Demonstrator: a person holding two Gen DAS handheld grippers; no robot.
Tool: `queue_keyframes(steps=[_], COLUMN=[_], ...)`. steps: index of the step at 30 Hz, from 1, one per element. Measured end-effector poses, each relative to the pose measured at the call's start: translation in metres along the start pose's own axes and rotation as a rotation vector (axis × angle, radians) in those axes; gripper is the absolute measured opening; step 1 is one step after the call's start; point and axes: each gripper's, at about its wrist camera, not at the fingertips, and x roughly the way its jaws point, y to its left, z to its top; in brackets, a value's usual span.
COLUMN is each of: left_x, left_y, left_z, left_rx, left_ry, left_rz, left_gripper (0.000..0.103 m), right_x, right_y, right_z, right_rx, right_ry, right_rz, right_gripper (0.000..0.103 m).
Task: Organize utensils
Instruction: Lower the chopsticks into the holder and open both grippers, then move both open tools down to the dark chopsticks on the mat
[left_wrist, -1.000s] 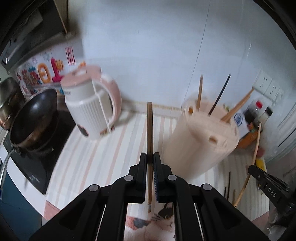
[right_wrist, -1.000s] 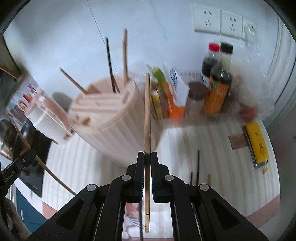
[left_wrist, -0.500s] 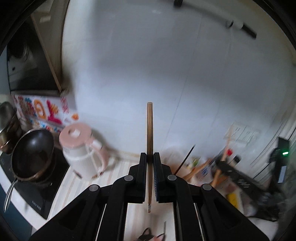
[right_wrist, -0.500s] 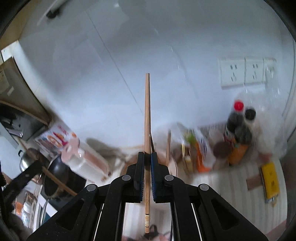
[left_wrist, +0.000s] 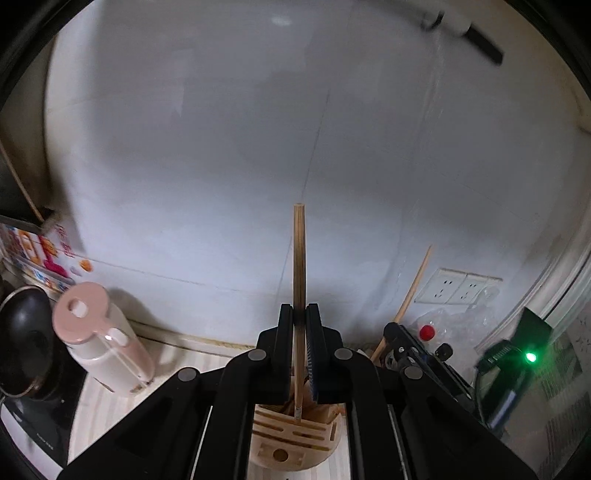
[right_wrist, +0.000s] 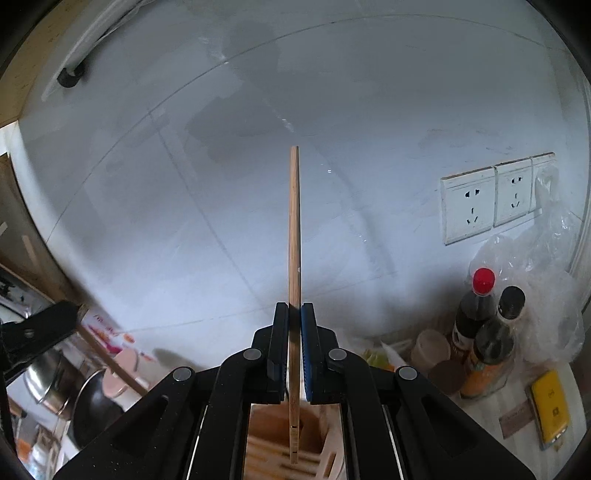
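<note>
A: What do my grippers look like on cam?

B: My left gripper (left_wrist: 299, 325): matte black linkage arms, round silver rivets at the pivots, blue ribbed pad on one finger.

A: Right one?

B: My right gripper (right_wrist: 294, 325): same black build, silver rivets, blue pads.

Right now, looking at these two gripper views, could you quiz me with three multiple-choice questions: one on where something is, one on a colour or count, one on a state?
1. Where is the slotted utensil holder?
A. below the left gripper
B. on the stove
C. hung on the wall

2. What colour is the kettle lid?
A. green
B. pink
C. black

3. What is the right gripper doing?
A. open, empty
B. shut on a spoon
C. shut on a wooden chopstick

Answers: 1 A, the holder shows beneath its fingers; 2 B, the lid is pale pink; 3 C, both pads press the upright stick.
</note>
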Motion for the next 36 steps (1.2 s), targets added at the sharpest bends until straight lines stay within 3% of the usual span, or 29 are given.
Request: queue_keyframes(steps=[6,14,19,21,22,23,24,26,28,31,33,35,36], left_x=[0.044,0.068,0.072,0.061,0.055,0.046,0.037,0.019,0.003,-0.009,-0.012,-0.012,-0.011], left_y=[0.003,0.003,0.006,0.008,0.008,0.009,0.011,0.017,0.025,0.034,0.038,0.042,0.044], left_z=[-0.008,-0.017,-0.021,-0.022,-0.023,-0.023,-0.023,-0.024,-0.029,-0.041,-0.054,-0.07,-0.077], left_rx=[-0.003,-0.01,0.008,0.011,0.018,0.026,0.031,0.024,0.016,0.02,0.016,0.018,0.018], left_ry=[0.066,0.121,0.188,0.213,0.211,0.205,0.195,0.155,0.119,0.118,0.122,0.141,0.153], left_rz=[0.023,0.02,0.022,0.02,0.03,0.053,0.077,0.088,0.107,0.16,0.176,0.181,0.182], left_gripper=[0.004,0.004,0.006,0.012,0.015,0.03,0.054,0.079,0.082,0.103,0.103,0.103,0.103], right_x=[0.012,0.03,0.034,0.028,0.024,0.019,0.01,-0.005,-0.021,-0.045,-0.057,-0.07,-0.077], right_y=[-0.009,-0.014,-0.007,-0.007,-0.009,-0.011,-0.016,-0.021,-0.027,-0.035,-0.044,-0.049,-0.055], right_z=[-0.011,-0.03,-0.037,-0.036,-0.034,-0.033,-0.03,-0.026,-0.023,-0.024,-0.03,-0.04,-0.048], right_rx=[-0.015,-0.043,-0.098,-0.104,-0.098,-0.089,-0.076,-0.064,-0.054,-0.035,-0.012,0.01,0.024], right_ry=[-0.054,-0.044,0.035,0.073,0.083,0.087,0.086,0.082,0.089,0.101,0.111,0.125,0.133], right_rz=[0.005,0.015,0.028,0.036,0.036,0.033,0.032,0.014,-0.022,-0.086,-0.118,-0.148,-0.155], right_gripper=[0.007,0.007,0.008,0.014,0.028,0.042,0.044,0.047,0.051,0.059,0.067,0.082,0.083])
